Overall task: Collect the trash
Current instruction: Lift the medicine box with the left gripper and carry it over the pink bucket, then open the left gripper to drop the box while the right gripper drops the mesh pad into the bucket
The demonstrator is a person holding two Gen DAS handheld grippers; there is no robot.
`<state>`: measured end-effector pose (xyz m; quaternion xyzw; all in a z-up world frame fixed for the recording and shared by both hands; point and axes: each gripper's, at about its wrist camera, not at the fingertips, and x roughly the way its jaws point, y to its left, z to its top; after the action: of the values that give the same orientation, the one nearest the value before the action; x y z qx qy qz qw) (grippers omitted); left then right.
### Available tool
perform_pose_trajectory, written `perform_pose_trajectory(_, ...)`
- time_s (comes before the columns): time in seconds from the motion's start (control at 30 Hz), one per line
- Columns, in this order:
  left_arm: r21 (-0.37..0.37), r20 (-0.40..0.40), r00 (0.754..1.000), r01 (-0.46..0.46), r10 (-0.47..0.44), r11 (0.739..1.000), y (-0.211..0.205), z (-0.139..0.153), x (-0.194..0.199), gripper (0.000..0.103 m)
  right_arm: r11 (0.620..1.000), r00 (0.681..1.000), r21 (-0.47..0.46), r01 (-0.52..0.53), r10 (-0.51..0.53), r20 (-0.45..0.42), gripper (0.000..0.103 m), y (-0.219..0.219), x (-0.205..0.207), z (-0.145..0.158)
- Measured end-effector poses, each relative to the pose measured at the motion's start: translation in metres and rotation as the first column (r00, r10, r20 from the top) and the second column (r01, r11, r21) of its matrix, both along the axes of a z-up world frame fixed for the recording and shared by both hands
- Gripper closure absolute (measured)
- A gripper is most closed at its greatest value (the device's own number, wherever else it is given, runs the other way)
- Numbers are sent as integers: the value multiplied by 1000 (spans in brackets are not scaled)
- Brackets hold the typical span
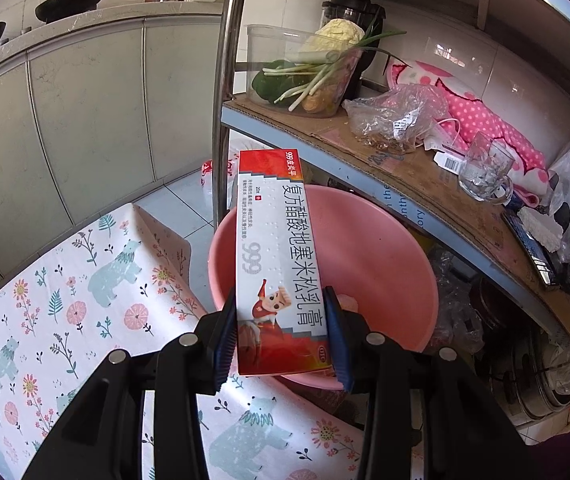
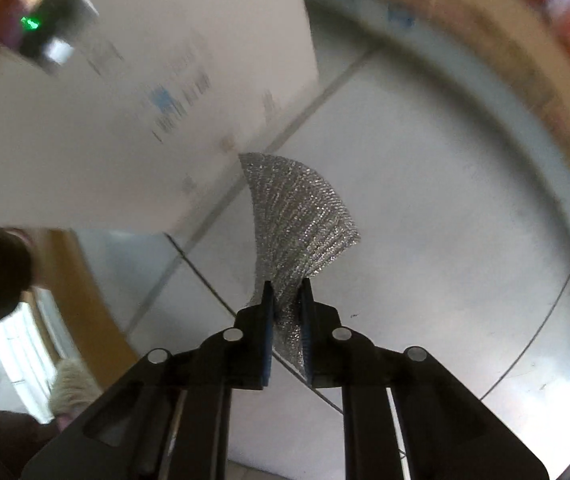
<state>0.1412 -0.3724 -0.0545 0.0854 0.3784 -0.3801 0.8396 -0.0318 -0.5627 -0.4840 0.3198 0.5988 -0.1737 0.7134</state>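
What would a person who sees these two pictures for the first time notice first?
In the left wrist view, the red and white ointment box stands out at centre, clamped in the left hand-held gripper above a pink basin beside a flowered tablecloth. In the blurred right wrist view, the eye goes to the glittering silver mesh cloth pinched by the right hand-held gripper over pale floor tiles.

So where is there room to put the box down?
The pink basin under the medicine box looks nearly bare inside. The bear tablecloth left of the left gripper is bare too. The cardboard shelf is crowded: vegetable tub, plastic bag, glass mug.
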Motion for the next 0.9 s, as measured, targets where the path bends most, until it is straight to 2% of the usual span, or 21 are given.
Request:
perform_pose_trajectory(0.1,-8,7,1000,-5,5,1000,0,3,-5,64,1000,997,-16,-1,2,82,91,-6,-4,44)
perform_pose_trajectory(0.23,-29,18,1000,-10,11,1000,1,11,-16,64,996,985,-74,-43,55,165,91,-7,-12,105)
perform_pose_trajectory(0.53,-60,59,998,-33,37,998,12,34,-43,63,966,948,-229,-123,182,260,91,-1,-29,225)
perform_pose_trajectory(0.77,-74,80,995,-60,65,995,23,45,-62,63,930,894,-332,-159,279,352,91,13,-52,310)
perform_pose_trajectory(0.9,-83,77,994,-75,82,994,29,47,-67,63,908,845,-387,-162,331,420,91,23,-55,361)
